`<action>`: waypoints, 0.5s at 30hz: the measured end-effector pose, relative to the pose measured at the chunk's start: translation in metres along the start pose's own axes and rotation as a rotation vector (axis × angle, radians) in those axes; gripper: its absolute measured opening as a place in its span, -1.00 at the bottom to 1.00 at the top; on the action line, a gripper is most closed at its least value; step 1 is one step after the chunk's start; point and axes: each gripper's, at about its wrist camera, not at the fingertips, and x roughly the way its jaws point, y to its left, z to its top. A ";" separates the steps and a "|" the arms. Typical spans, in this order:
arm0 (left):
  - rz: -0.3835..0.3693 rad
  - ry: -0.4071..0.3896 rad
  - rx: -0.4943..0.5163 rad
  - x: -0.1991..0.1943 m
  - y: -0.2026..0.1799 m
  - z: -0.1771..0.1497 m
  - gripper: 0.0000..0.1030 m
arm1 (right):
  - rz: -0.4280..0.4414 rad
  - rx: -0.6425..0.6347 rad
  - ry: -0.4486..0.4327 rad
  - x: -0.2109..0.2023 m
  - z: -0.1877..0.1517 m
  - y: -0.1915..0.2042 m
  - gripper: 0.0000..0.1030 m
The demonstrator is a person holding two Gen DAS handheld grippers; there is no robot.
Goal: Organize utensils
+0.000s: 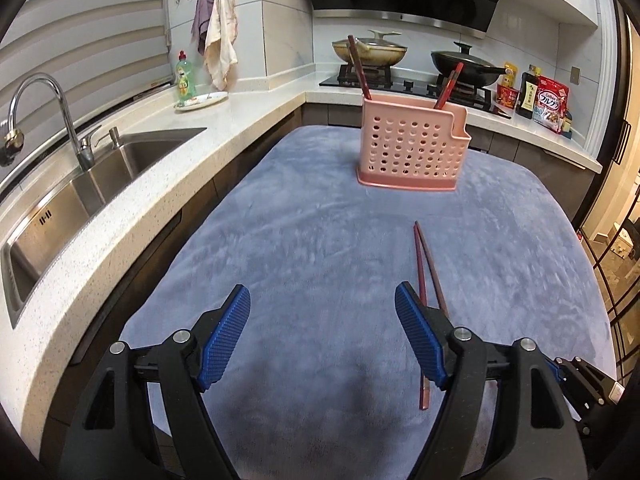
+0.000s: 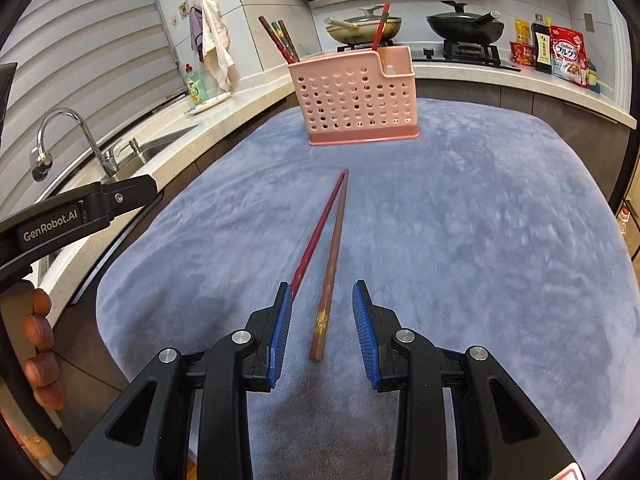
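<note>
You are working in a home kitchen.
A stainless steel sink [image 1: 120, 160] is sitting in the speckled white counter [image 1: 256, 120] beside you, and lidded pans [image 1: 370, 50] are resting on the black gas hob [image 1: 404, 82].

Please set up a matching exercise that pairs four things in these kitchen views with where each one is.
Things:
1. brown chopstick
2. pink utensil holder
3. dish soap bottle
4. black wok

Places:
A. on the stove
B. far end of the blue cloth
C. counter behind the sink
D. between the right gripper fingers, untouched

Pairs: 1-D, 2-B, 3-C, 4-A
</note>
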 end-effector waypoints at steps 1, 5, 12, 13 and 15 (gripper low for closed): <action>0.002 0.006 -0.001 0.001 0.000 -0.002 0.38 | -0.002 0.000 0.006 0.003 -0.002 0.001 -0.39; 0.009 0.027 -0.003 0.007 0.003 -0.008 0.38 | -0.005 0.014 0.021 0.012 -0.007 0.001 -0.39; 0.012 0.061 -0.007 0.016 0.005 -0.018 0.39 | -0.008 0.024 0.046 0.024 -0.013 0.000 -0.39; 0.012 0.065 -0.006 0.017 0.005 -0.019 0.40 | -0.010 0.024 0.049 0.025 -0.013 0.000 -0.39; 0.012 0.072 -0.004 0.018 0.004 -0.021 0.44 | -0.009 0.030 0.058 0.030 -0.014 -0.001 -0.39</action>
